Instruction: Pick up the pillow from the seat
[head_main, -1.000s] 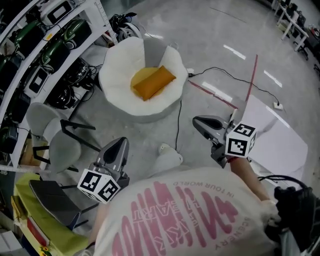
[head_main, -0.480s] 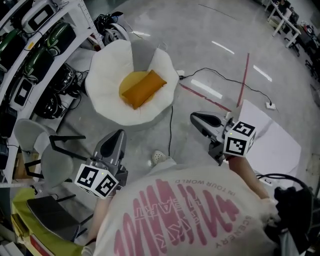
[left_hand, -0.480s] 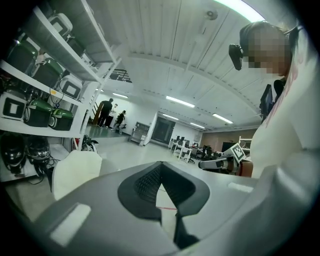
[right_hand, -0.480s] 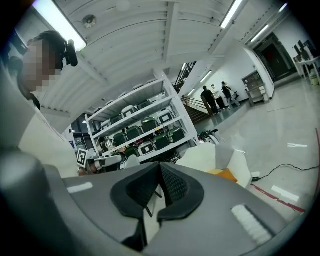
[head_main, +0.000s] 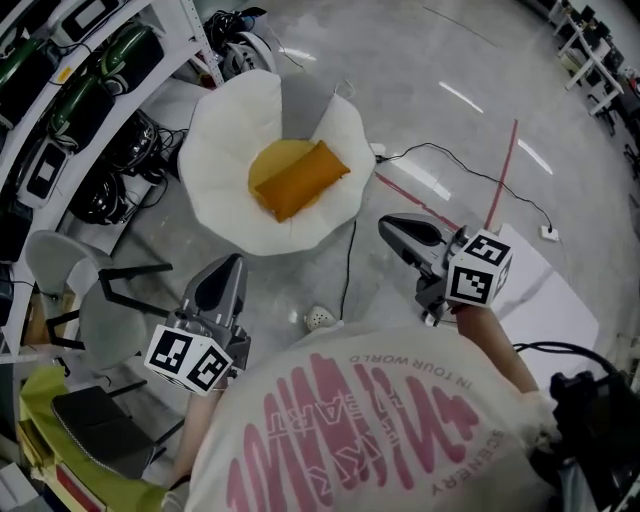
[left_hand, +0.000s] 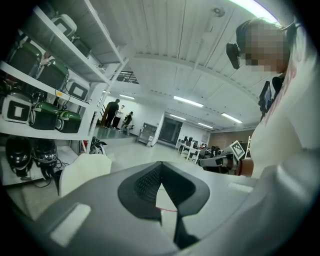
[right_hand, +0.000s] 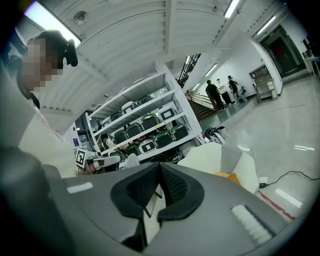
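Seat closer than a second ago; both grippers shut and empty
We see the seat (head_main: 225, 150) a bit larger in the head view as we walk up; pillow (head_main: 300, 178) lies flat in its hollow, untouched; left gripper (head_main: 228, 264) and right gripper (head_main: 392, 228) are carried level ahead of us, jaws together on nothing, likely just for the walk; we judge they must open before the grab; shelf (head_main: 60, 90) crowds the seat's rim at the view's left; cable (head_main: 352, 250) trails along the near side; bare floor (head_main: 290, 275) in front leaves us open approach.

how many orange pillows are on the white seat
1. The orange pillow lies in the middle of the white seat, ahead of both grippers. No other one shows, and none seems hidden.
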